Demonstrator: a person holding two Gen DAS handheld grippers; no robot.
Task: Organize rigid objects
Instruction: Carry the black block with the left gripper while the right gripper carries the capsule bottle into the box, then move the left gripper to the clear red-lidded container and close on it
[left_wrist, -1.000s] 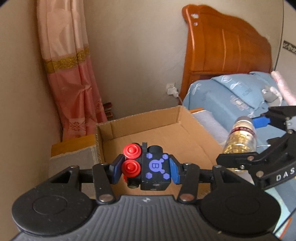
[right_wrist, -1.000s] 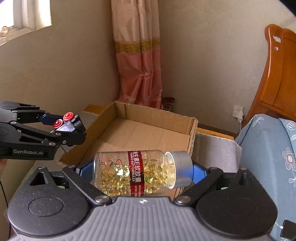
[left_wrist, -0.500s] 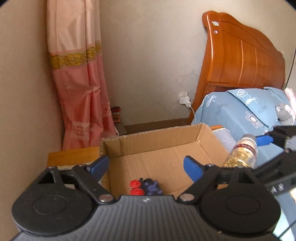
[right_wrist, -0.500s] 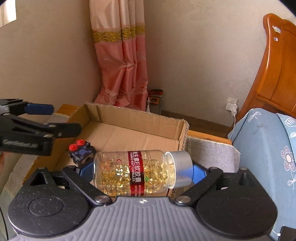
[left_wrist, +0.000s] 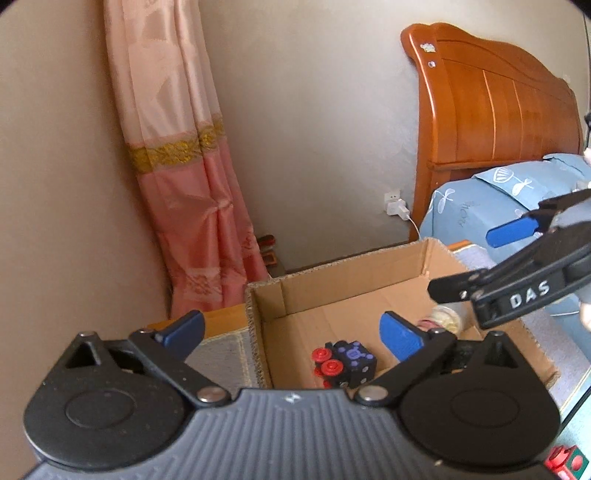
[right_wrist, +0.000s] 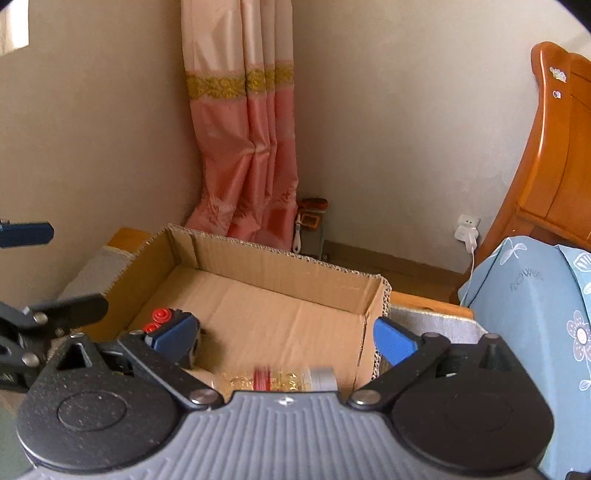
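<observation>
An open cardboard box (left_wrist: 354, 273) stands on a low cloth-covered surface; it also shows in the right wrist view (right_wrist: 280, 295). A black cube toy with red knobs (left_wrist: 345, 363) lies on the box floor near its left wall, also seen from the right wrist (right_wrist: 166, 319). A clear bottle of yellow capsules (right_wrist: 280, 378) lies on its side in the box, partly blurred; its end shows in the left wrist view (left_wrist: 445, 319). My left gripper (left_wrist: 291, 332) is open and empty above the box. My right gripper (right_wrist: 284, 339) is open and empty above the bottle.
A pink curtain (left_wrist: 192, 184) hangs in the corner behind the box. A wooden headboard (left_wrist: 491, 110) and blue bedding (right_wrist: 535, 314) are on the right. A charger (right_wrist: 467, 232) is plugged in at the wall. A red and green object (left_wrist: 565, 459) sits at the bottom right.
My left gripper opened and the cube toy dropped into the box. Then my right gripper opened and the capsule bottle fell into the box. Both grippers have lifted back a little.
</observation>
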